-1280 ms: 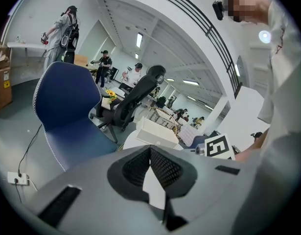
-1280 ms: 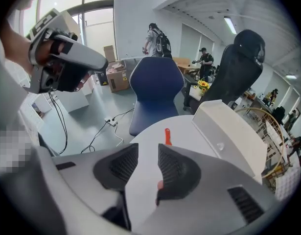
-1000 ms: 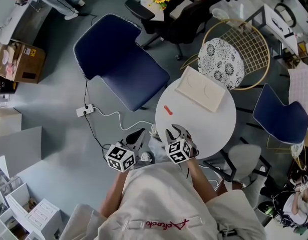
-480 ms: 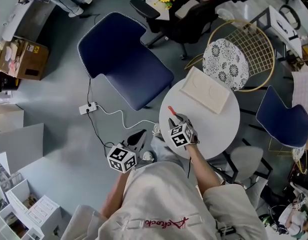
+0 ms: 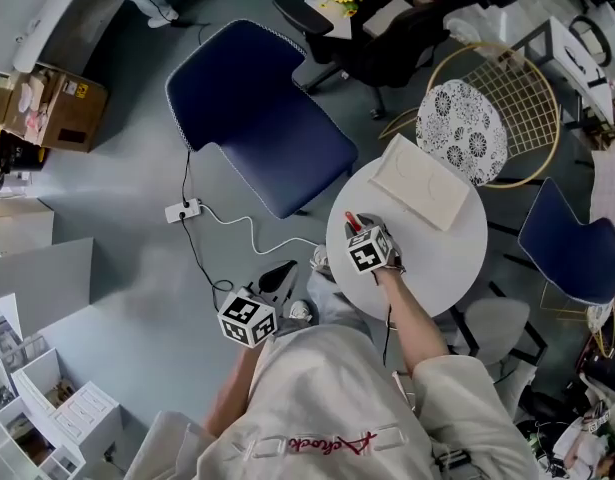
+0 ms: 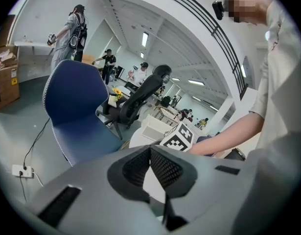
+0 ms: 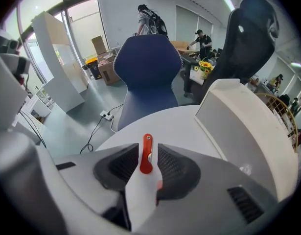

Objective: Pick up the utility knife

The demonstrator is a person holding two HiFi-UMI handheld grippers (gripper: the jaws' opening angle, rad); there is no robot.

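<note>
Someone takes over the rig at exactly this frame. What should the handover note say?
Right gripper: jaws apart, one on each side of the red utility knife, not yet clamped.
Left gripper: jaws together, empty, held off to the side of the table.
Knife: lying flat on the round white table.
Done: right gripper lined up over the knife.
Left: close on the knife, then lift.

Right arm (image 5: 412,313) stretched forward over tabletop, forearm bare. Right gripper (image 5: 355,224) low at tabletop, marker cube up, jaws narrowly apart either side of utility knife (image 7: 146,156); contact with pads not clear. Left arm (image 5: 232,390) bent, kept close to body. Left gripper (image 5: 283,270) off tabletop edge, above floor, jaw tips together, nothing between
</note>
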